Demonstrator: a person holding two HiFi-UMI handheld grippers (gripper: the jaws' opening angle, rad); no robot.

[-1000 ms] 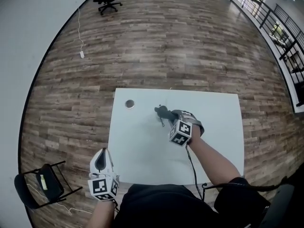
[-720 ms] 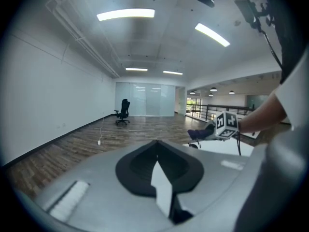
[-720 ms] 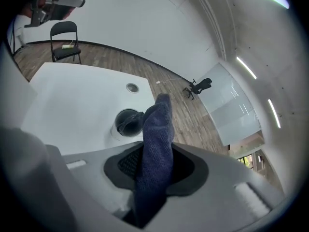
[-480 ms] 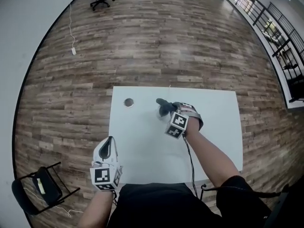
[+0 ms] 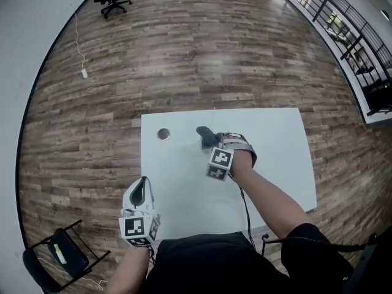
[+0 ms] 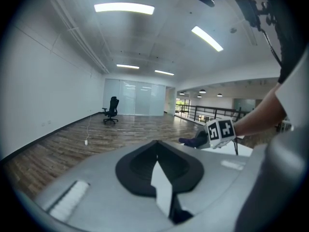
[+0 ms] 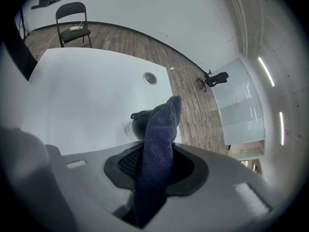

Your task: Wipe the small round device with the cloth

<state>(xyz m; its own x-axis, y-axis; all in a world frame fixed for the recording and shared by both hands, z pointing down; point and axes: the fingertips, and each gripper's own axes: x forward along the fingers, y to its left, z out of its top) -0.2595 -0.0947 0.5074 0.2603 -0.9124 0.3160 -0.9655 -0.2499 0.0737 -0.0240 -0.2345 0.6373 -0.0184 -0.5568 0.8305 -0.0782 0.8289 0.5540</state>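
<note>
While my left gripper (image 5: 141, 192) hangs closed and empty at the desk's (image 5: 275, 158) near-left edge, my right gripper (image 5: 214, 144) pinches the dark blue cloth (image 5: 204, 135) mid-desk. The small round device (image 5: 163, 134) sits apart near the far-left corner, so I judge the wiping not yet begun.

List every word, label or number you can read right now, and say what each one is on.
No readable words or numbers in any view.
right marker cube: black-and-white square patterns only, no text.
left marker cube: the same kind of pattern, no text.
round disc on the table: too small to show any label.
</note>
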